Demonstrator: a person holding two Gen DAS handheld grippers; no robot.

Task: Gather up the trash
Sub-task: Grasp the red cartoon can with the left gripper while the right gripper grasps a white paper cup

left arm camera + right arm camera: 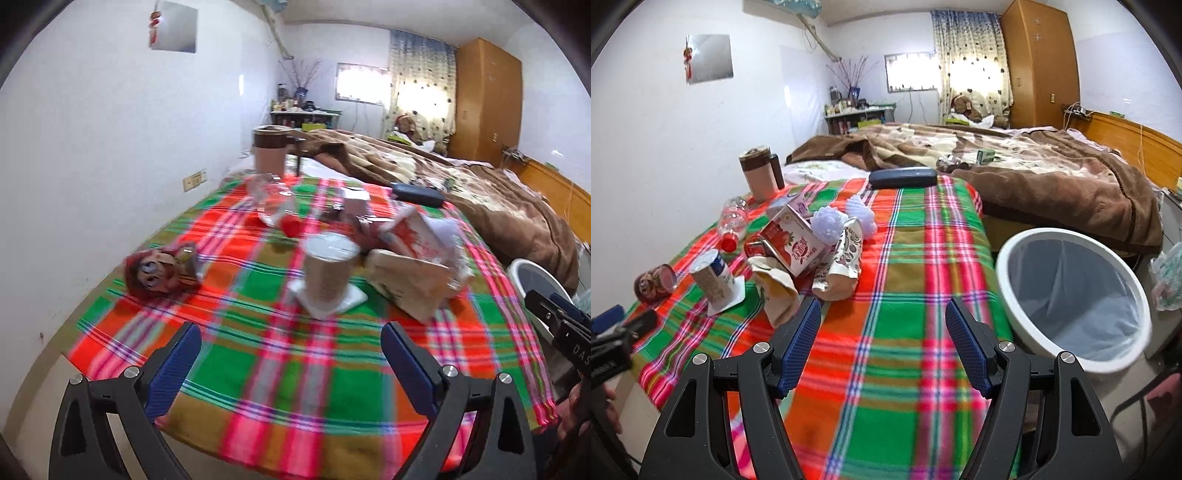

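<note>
Trash lies on the plaid cloth [908, 258]: a tipped can [162, 271] [653, 282], a yoghurt cup [328, 273] [713, 277] upside down on its lid, a strawberry milk carton [417, 236] [794, 240], crumpled paper bags [406, 284] [779, 291] and a plastic bottle [273, 203] [733, 221] with a red cap. My left gripper [290, 339] hovers open near the cloth's front edge, short of the cup. To the right my right gripper [882, 314] is open over bare cloth, with nothing between its fingers. The white lined bin [1008, 280] [535, 273] stands beside the table's right edge.
A brown thermos mug [759, 177] and a dark glasses case [903, 177] sit at the cloth's far end. Two white fluffy balls [827, 223] rest behind the carton. A bed with a brown blanket [1052, 177] lies beyond; a white wall [92, 166] runs along the left.
</note>
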